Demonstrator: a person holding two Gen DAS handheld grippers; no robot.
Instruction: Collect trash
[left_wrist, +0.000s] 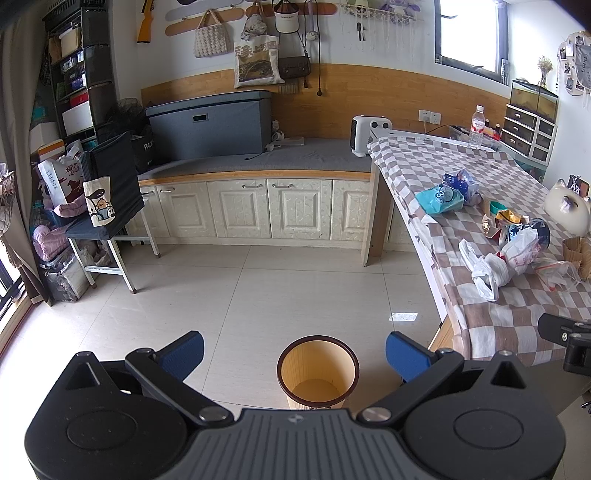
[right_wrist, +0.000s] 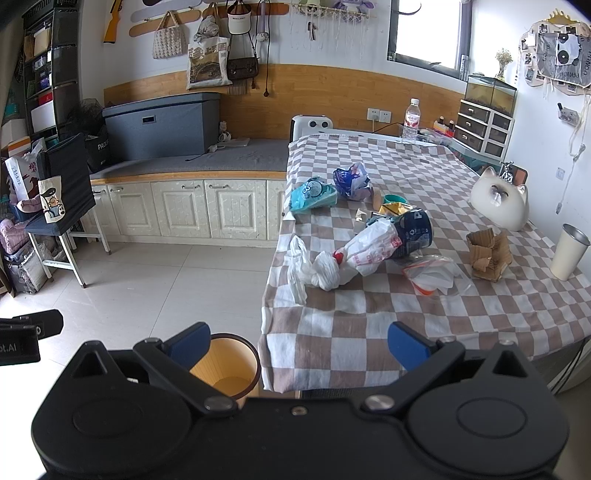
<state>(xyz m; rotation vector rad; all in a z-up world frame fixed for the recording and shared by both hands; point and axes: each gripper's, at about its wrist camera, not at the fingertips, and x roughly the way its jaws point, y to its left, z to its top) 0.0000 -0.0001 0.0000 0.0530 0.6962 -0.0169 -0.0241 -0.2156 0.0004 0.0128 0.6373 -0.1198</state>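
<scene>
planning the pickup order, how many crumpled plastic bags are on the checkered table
4: the knotted white plastic bag nearest the front edge, the clear zip bag right of it, the teal bag and blue bag further back. Smaller wrappers may hide behind.

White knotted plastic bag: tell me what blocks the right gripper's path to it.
Nothing visible does. The right gripper is open and empty, with only bare checkered tablecloth between it and the white knotted plastic bag. The other trash lies beyond the bag.

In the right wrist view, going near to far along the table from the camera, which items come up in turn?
Knotted white plastic bag → dark blue can → teal wrapper → blue-and-white crumpled bag → water bottle at the far edge.
</scene>
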